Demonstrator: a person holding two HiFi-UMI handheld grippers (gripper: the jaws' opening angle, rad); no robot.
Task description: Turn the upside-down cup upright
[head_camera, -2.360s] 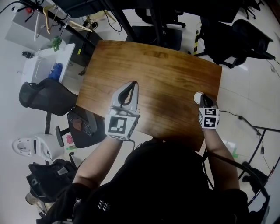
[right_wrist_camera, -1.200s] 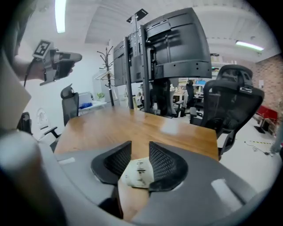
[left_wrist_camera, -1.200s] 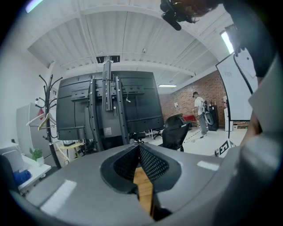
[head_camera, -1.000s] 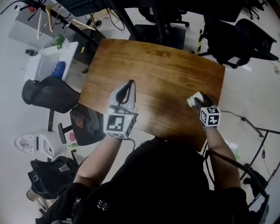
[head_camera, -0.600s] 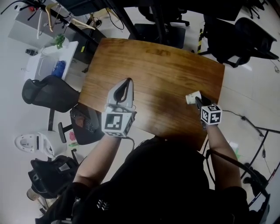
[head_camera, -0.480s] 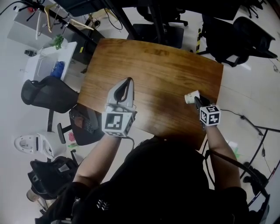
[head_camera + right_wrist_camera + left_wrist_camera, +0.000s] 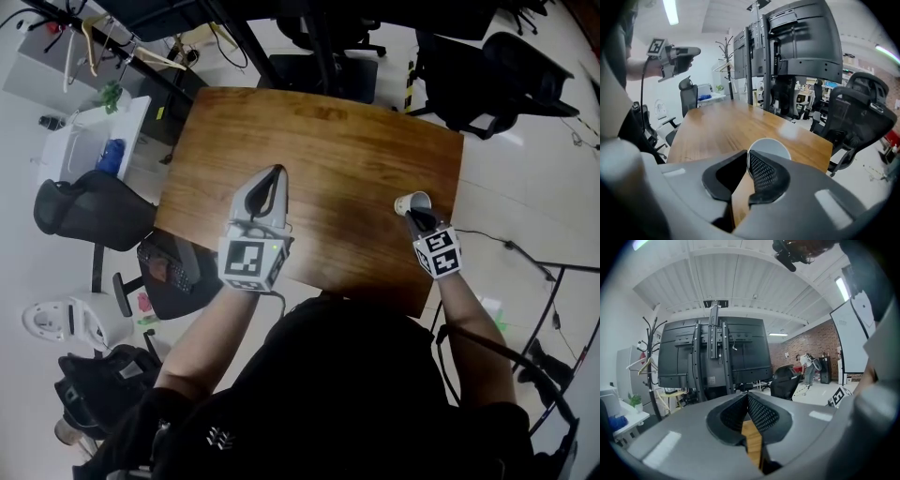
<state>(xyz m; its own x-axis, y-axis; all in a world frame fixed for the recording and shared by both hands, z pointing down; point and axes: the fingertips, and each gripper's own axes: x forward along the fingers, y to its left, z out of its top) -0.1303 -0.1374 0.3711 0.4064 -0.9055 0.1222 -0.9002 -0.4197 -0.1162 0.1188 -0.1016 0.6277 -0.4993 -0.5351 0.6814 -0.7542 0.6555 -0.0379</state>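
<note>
Near the right edge of the table [image 7: 328,141], closing the jaws of the right gripper [image 7: 418,217] on the rim of the tilted cup [image 7: 411,202] — over that table's left half, holding the left gripper [image 7: 273,178] pinched together, empty.

Table: brown wooden table [image 7: 319,159], rounded corners, glossy top.
Cup: white cup [image 7: 412,202] at the table's right edge, open mouth visible; contact with the top unclear.

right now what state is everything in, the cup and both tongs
cup: mouth facing up, its wall caught between the right tongs
right tongs: closing on the cup's wall, one side inside the mouth
left tongs: shut, empty, held above the table
</note>
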